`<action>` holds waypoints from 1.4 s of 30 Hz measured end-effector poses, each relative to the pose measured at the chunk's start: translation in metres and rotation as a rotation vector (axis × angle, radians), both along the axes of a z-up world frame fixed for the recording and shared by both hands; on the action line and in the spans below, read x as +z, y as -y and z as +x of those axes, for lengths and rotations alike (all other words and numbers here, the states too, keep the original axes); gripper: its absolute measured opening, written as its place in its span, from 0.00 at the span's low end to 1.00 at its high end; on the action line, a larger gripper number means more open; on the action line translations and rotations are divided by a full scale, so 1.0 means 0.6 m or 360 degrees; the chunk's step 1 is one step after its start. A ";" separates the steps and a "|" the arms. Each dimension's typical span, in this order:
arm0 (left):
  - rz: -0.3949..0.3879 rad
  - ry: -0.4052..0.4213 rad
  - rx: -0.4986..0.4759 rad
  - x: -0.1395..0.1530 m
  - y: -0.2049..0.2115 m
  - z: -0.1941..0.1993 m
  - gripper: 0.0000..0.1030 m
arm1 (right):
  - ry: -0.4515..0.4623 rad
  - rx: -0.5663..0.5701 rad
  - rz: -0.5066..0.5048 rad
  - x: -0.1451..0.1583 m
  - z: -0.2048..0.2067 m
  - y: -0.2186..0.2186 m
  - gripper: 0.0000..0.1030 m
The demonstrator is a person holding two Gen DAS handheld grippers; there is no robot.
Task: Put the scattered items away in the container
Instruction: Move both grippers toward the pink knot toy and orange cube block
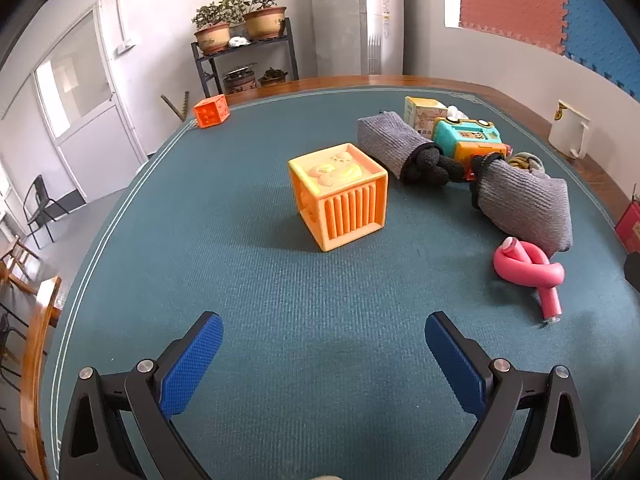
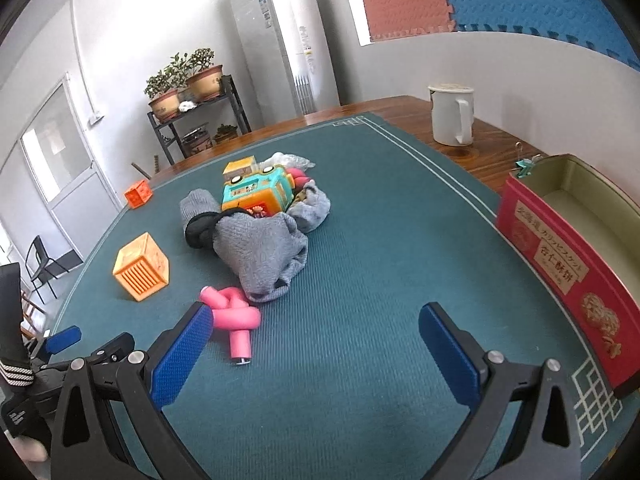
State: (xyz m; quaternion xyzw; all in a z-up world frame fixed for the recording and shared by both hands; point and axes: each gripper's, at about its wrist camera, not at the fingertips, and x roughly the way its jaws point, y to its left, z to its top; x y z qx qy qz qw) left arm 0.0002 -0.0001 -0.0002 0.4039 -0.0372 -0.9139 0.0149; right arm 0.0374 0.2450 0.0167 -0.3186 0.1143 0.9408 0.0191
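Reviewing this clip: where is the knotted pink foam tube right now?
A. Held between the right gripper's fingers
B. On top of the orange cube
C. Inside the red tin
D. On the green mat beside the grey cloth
D: the knotted pink foam tube lies on the green mat just in front of the grey cloth, outside the red tin.

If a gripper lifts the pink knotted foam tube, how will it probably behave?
The pink foam tube looks soft, so it would likely squash between the pads and feel light. Its knot probably keeps it from rolling. The free end with the small cap may droop a little.
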 end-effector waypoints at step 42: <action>0.0177 0.0178 0.0072 -0.048 0.032 -0.033 1.00 | 0.0371 0.0027 0.0178 -0.059 -0.050 0.056 1.00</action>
